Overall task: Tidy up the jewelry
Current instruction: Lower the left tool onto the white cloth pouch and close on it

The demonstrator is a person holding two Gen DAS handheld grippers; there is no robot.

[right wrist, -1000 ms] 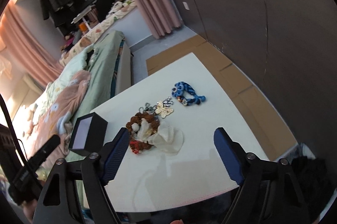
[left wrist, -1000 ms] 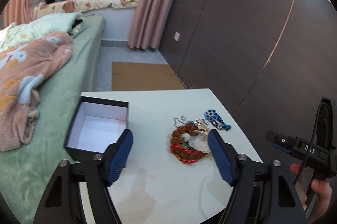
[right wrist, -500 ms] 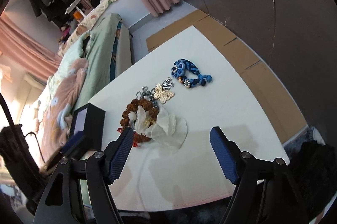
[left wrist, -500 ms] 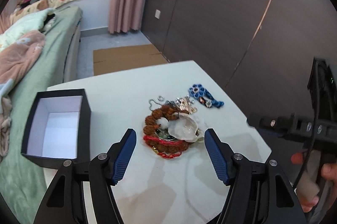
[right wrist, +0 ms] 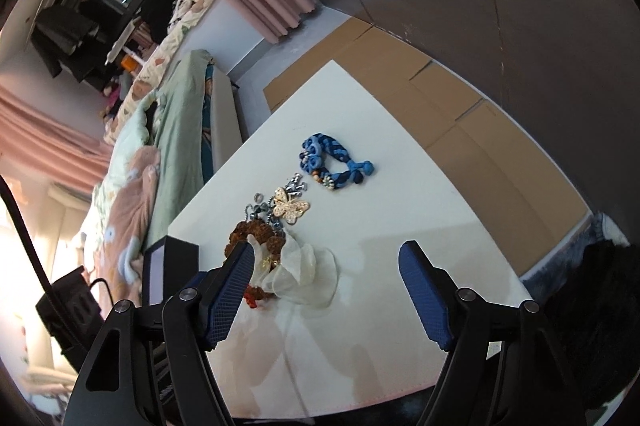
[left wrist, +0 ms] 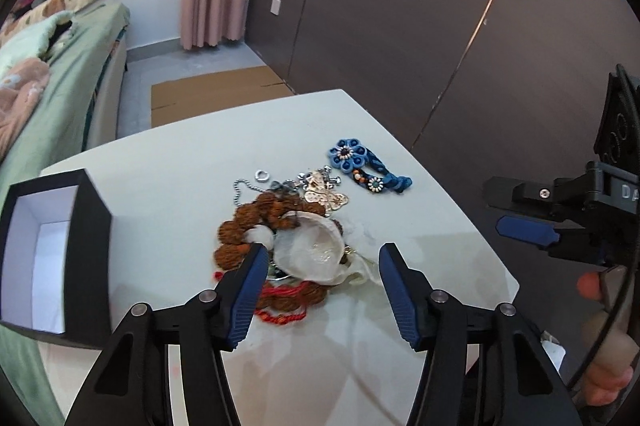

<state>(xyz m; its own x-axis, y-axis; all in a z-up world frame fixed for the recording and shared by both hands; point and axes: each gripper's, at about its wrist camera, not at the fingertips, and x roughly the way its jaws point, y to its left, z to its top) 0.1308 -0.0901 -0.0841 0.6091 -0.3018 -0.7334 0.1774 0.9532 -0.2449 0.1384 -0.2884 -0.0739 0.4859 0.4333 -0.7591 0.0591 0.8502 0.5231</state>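
A jewelry pile lies mid-table: a brown bead bracelet [left wrist: 244, 226], a sheer white pouch [left wrist: 316, 250], red cord [left wrist: 280, 300], a gold butterfly brooch [left wrist: 326, 195] and a silver chain [left wrist: 244, 185]. A blue braided flower bracelet [left wrist: 360, 163] lies apart, farther back right. My left gripper [left wrist: 323, 252] hovers just before the pile; its jaws are closing, the pouch shows between them, and the pads touch nothing. My right gripper [right wrist: 326, 248] stands open above the table's near side, with the pouch [right wrist: 308, 272] by its left finger. An open black box [left wrist: 48, 246] with a white inside sits at the left.
The white table [left wrist: 180, 185] stands beside a green-covered bed [left wrist: 80, 73]. A dark panelled wall [left wrist: 400, 25] runs along the right, with cardboard sheets [right wrist: 460, 113] on the floor below. A hand [left wrist: 600, 366] holds the right gripper's handle at the right edge.
The left gripper has come down and forward toward the pile, and its jaws have narrowed. The right gripper has dropped a little closer to the table and rolled slightly.
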